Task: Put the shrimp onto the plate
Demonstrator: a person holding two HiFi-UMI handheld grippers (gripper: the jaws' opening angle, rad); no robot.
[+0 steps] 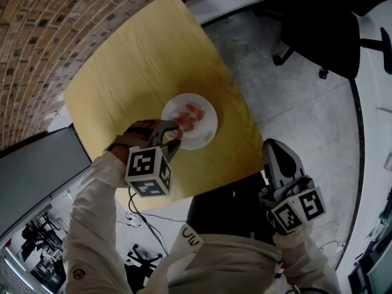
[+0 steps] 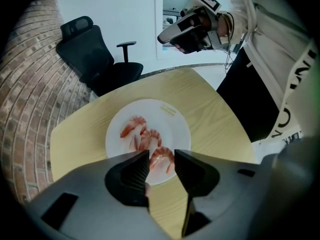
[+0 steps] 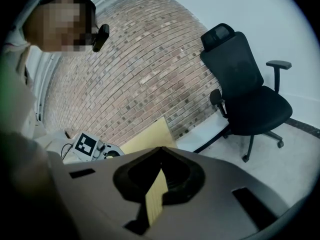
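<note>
A white plate (image 1: 208, 135) lies near the right edge of the yellow table (image 1: 135, 66), with several pink shrimp (image 1: 190, 115) on it. My left gripper (image 1: 174, 142) points steeply down over the plate's near-left rim. In the left gripper view its jaws (image 2: 162, 157) stand open, and a shrimp (image 2: 161, 156) lying on the plate (image 2: 176, 126) shows through the gap, with no pad pressing on it. Two more shrimp (image 2: 134, 126) lie further in. My right gripper (image 1: 274, 146) hangs off the table's right side over the floor, its tips (image 3: 160, 150) shut with nothing held.
A black office chair (image 1: 324, 29) stands on the grey floor beyond the table's far right corner. A brick wall (image 1: 37, 35) runs along the table's left side. Cables lie on the floor near my feet. The right gripper (image 2: 187, 31) shows high up in the left gripper view.
</note>
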